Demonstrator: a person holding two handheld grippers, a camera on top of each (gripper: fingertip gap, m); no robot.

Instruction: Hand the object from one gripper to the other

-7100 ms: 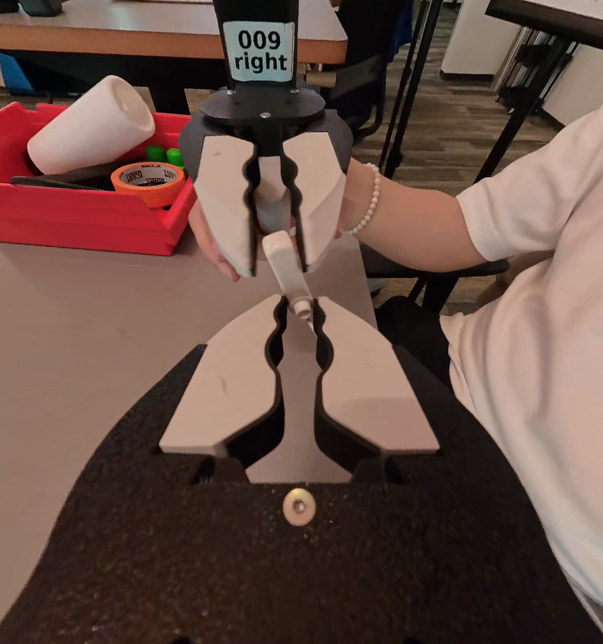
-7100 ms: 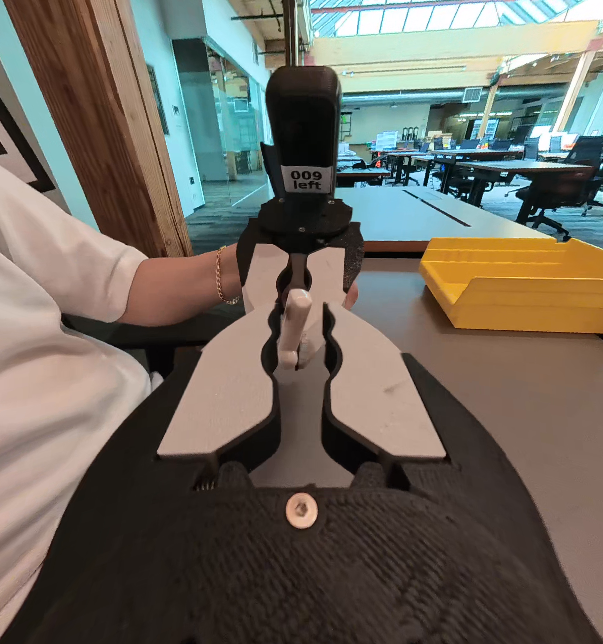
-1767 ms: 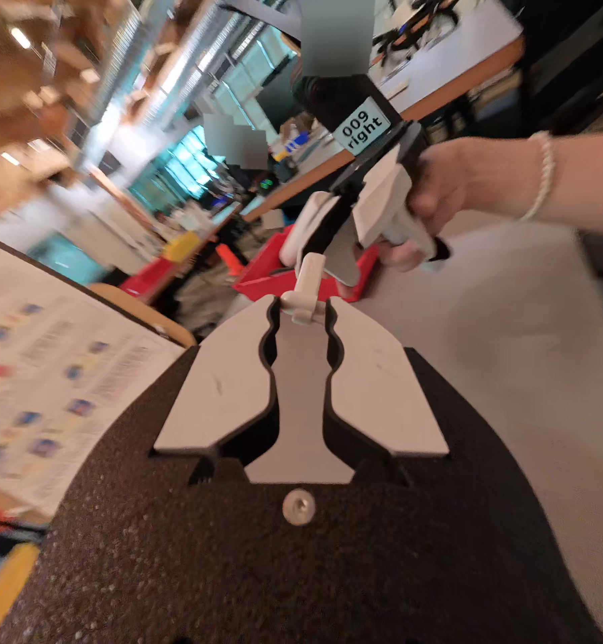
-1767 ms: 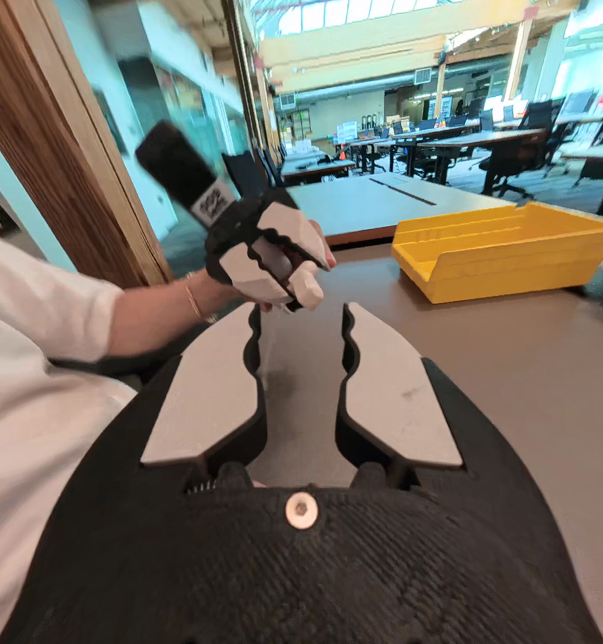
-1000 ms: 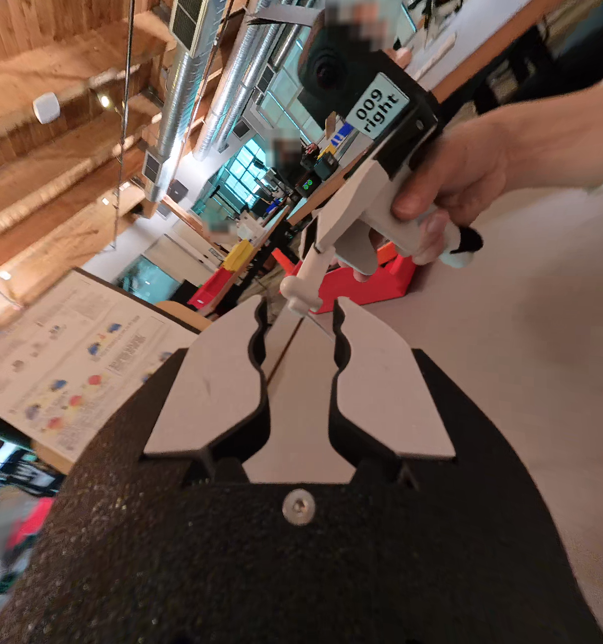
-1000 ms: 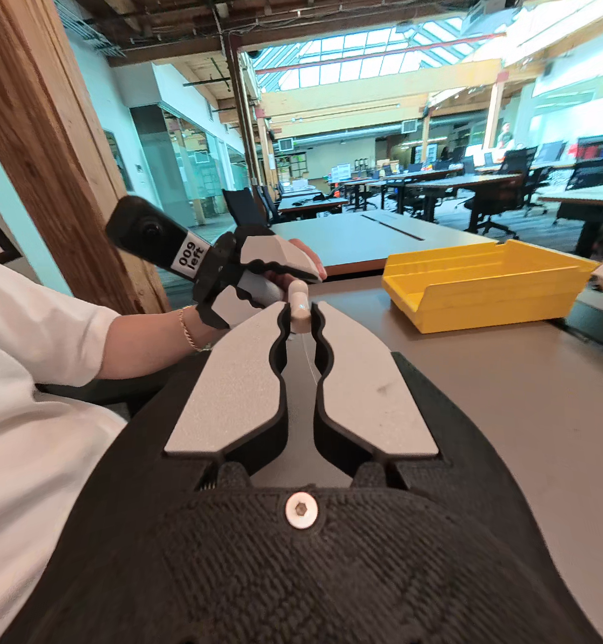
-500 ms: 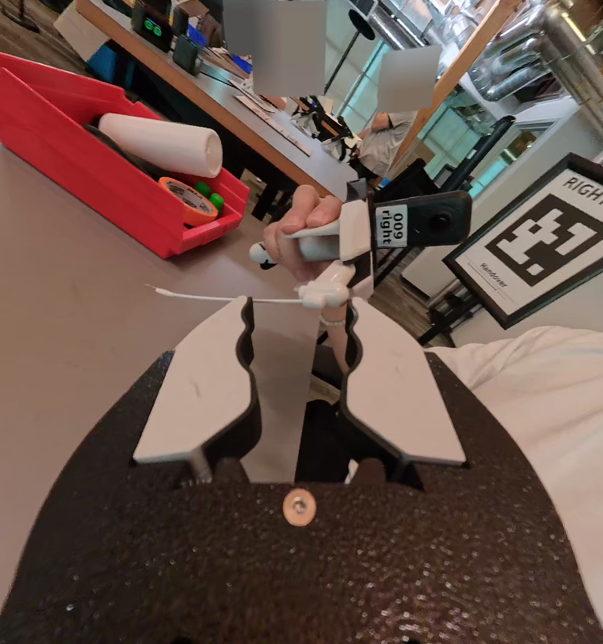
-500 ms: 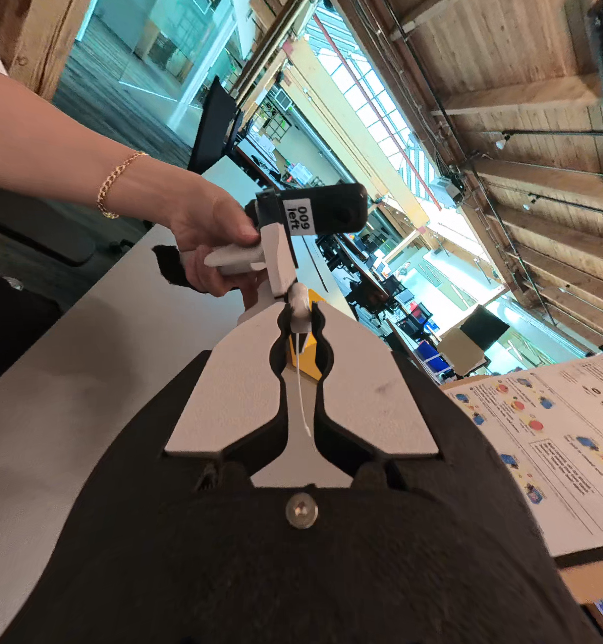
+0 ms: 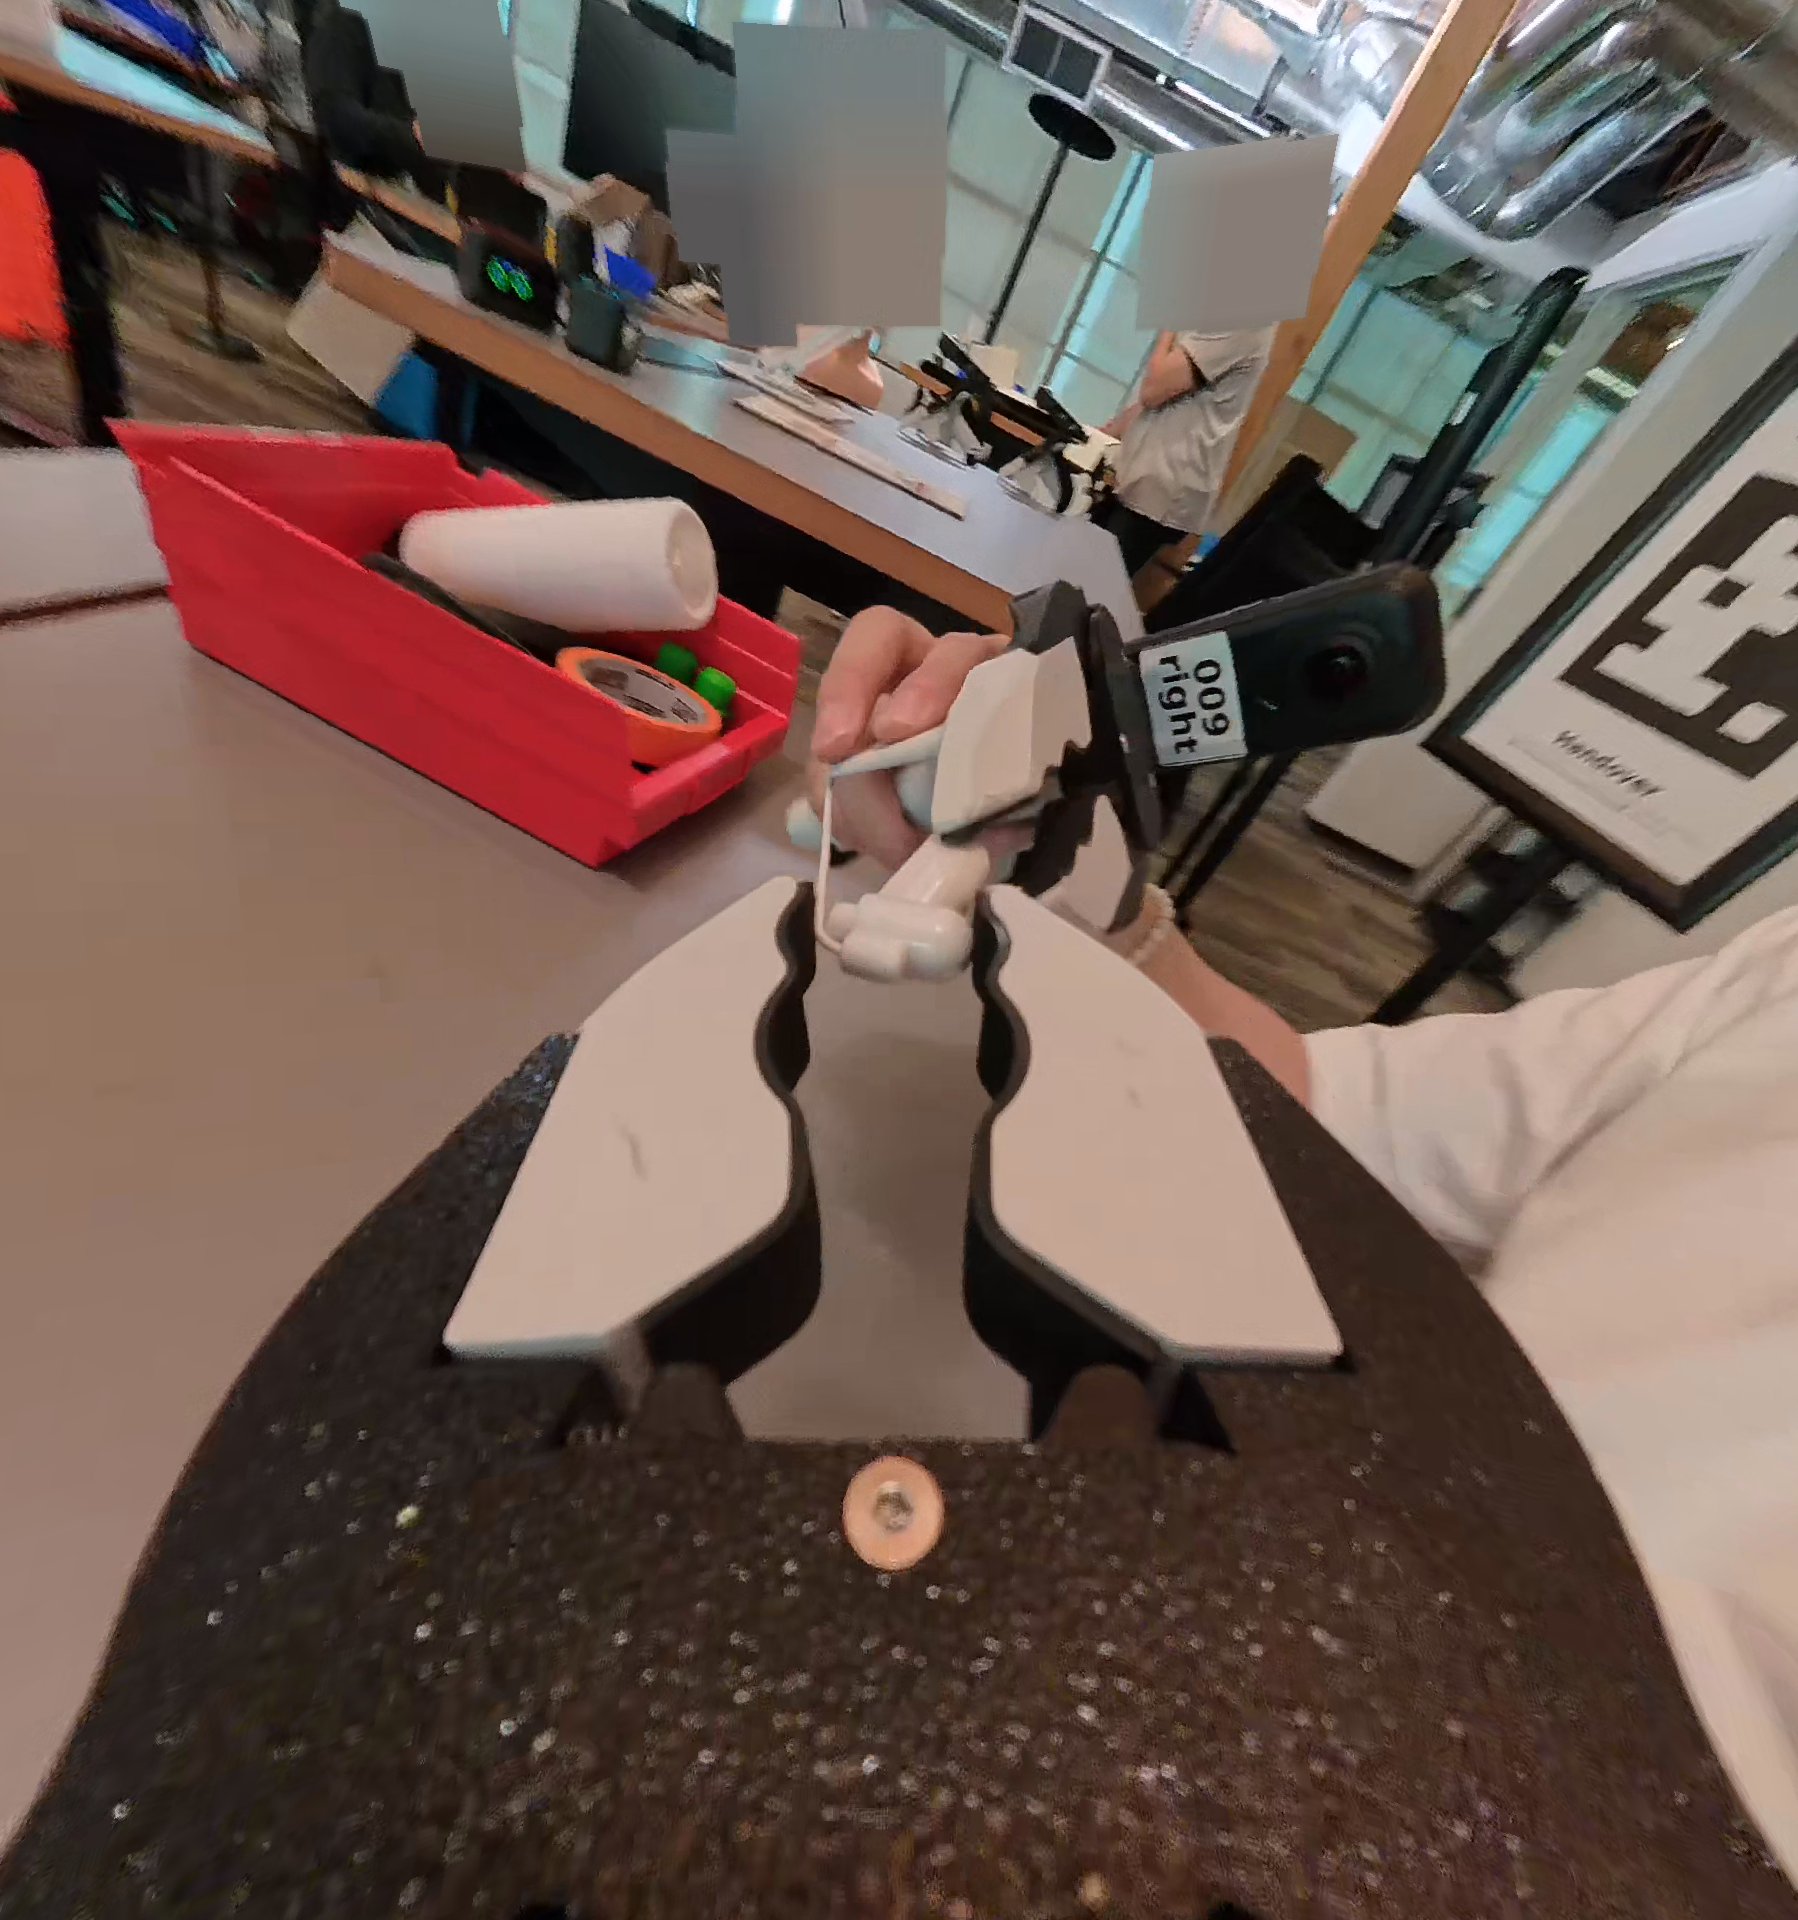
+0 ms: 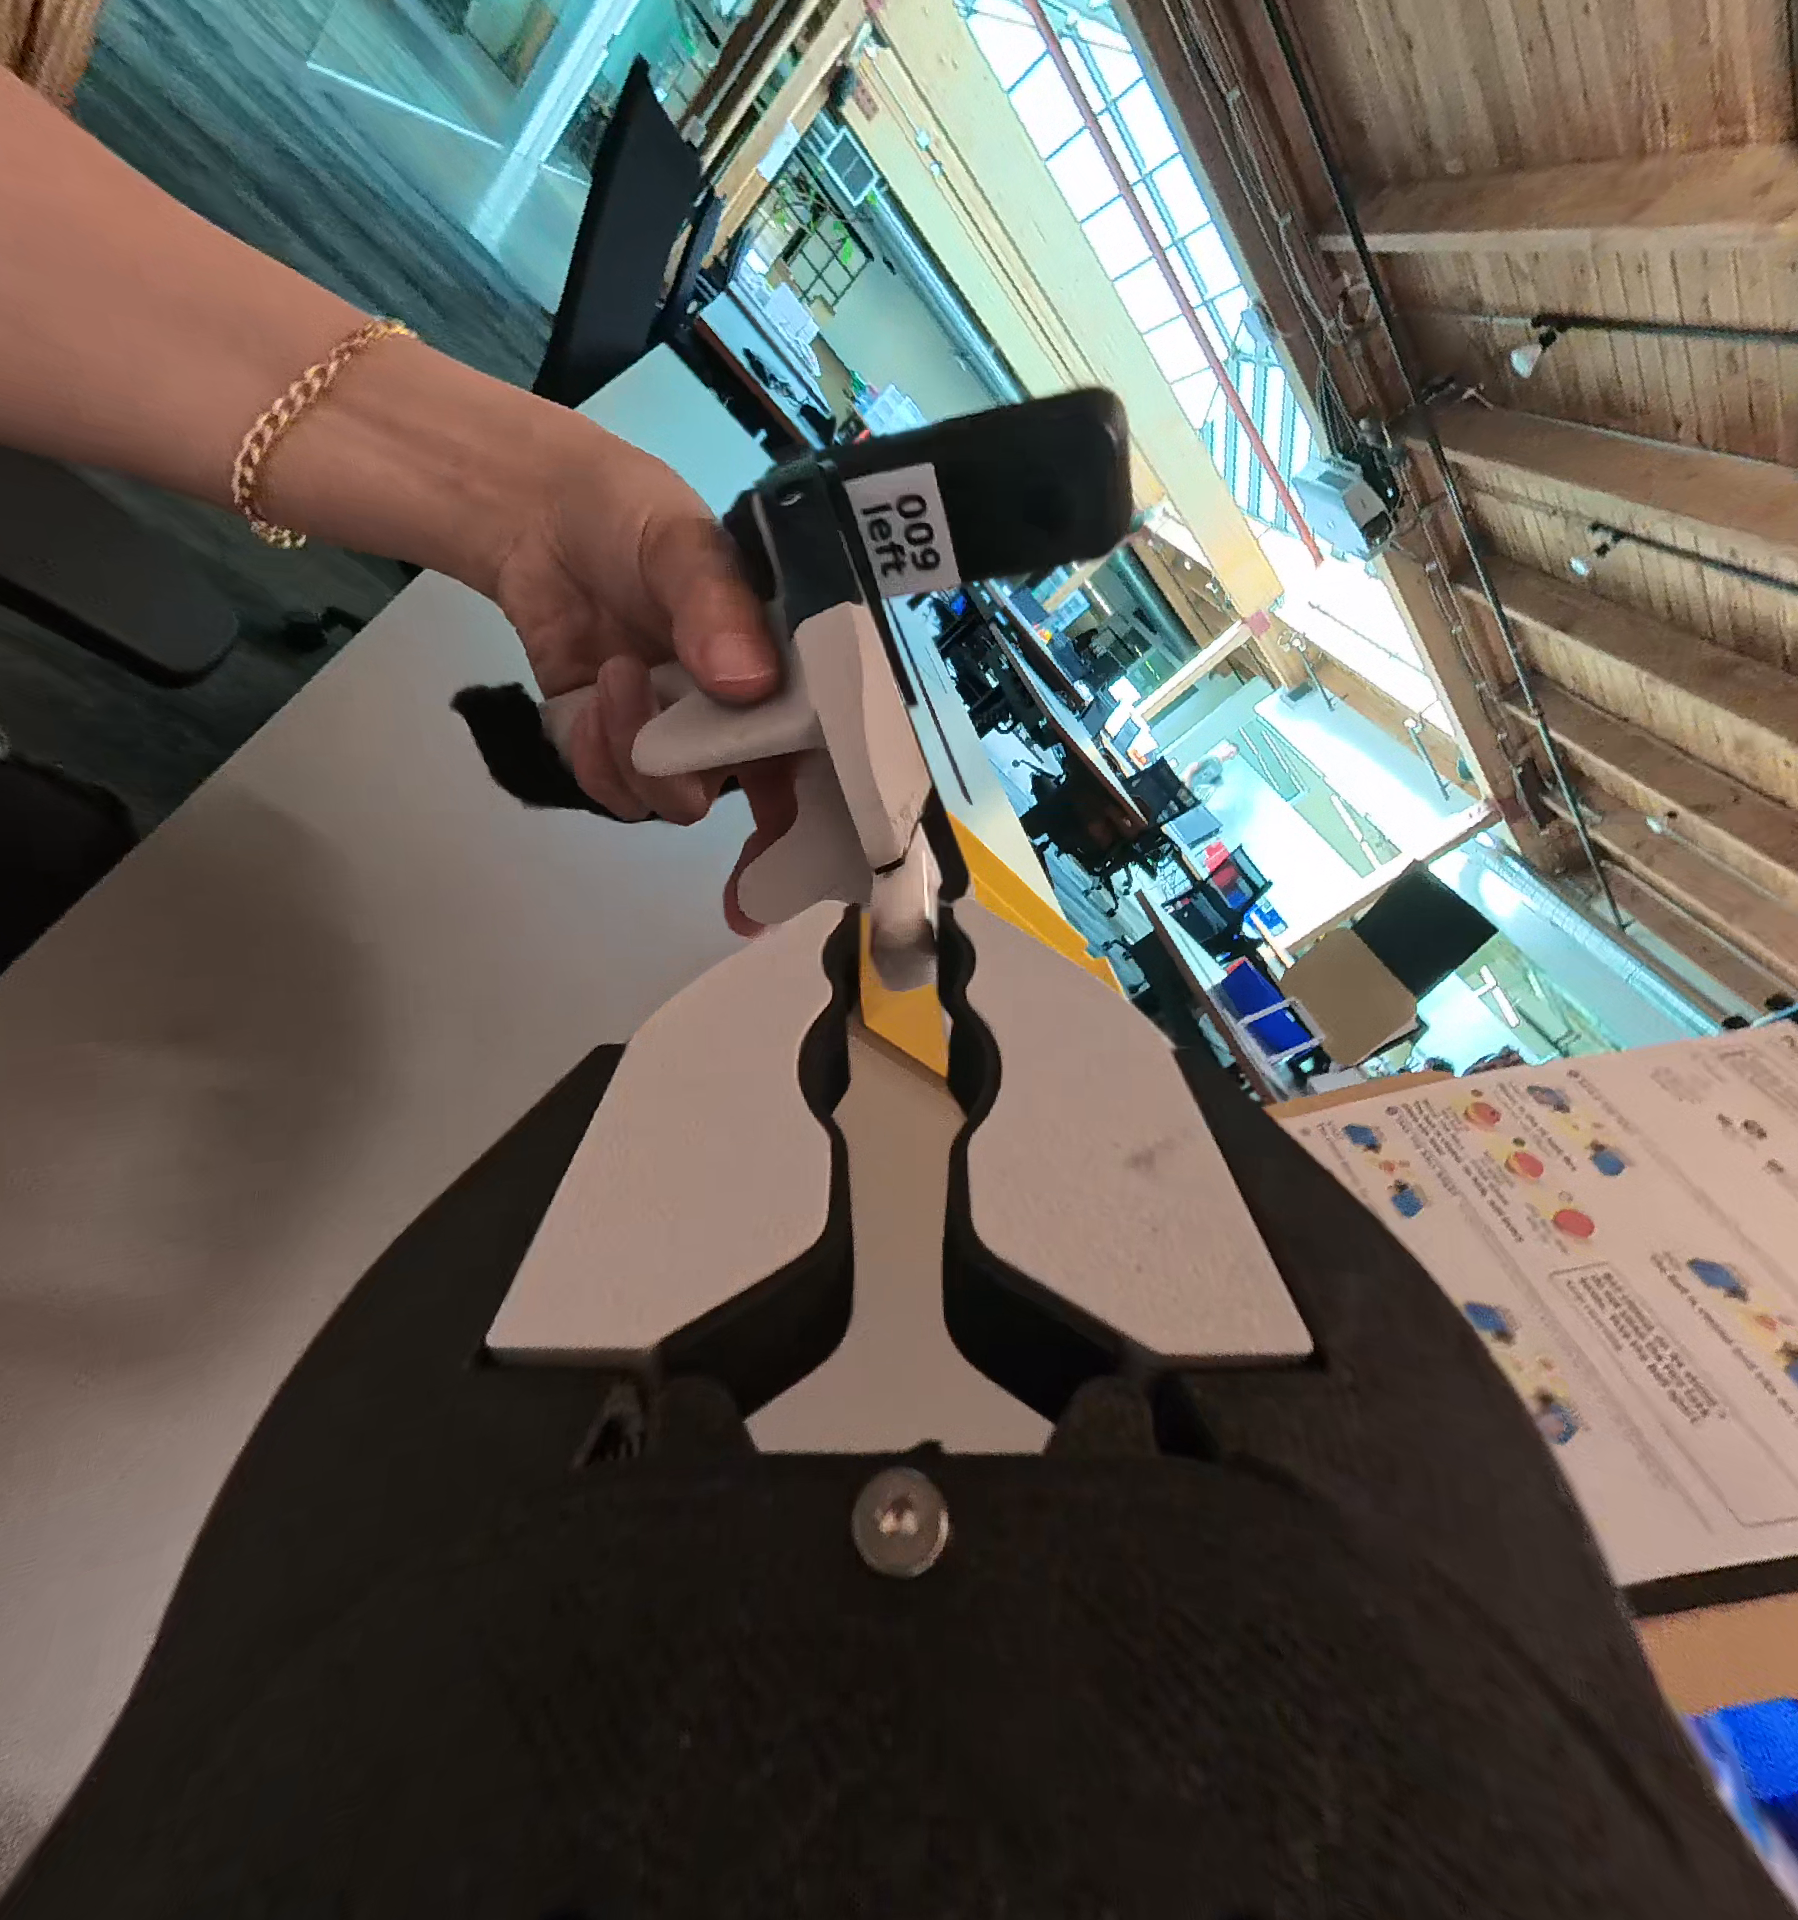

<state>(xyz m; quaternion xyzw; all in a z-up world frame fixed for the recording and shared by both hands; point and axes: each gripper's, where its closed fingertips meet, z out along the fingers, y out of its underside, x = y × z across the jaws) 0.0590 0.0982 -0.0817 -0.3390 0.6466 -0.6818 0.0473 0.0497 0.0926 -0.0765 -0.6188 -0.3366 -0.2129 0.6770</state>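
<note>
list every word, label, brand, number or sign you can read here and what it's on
I don't copy out writing; these things bear it.
White label, upper right of the left wrist view: legible print.
White sticker, upper middle of the right wrist view: legible print.
Framed black-and-white sign: partly cut off.
Orange tape roll in the red bin: too small.
Illustrated sheet: blurred.

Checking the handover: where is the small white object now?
In the left wrist view, the white object sits between the open left gripper's fingertips, held by the right gripper.
</note>
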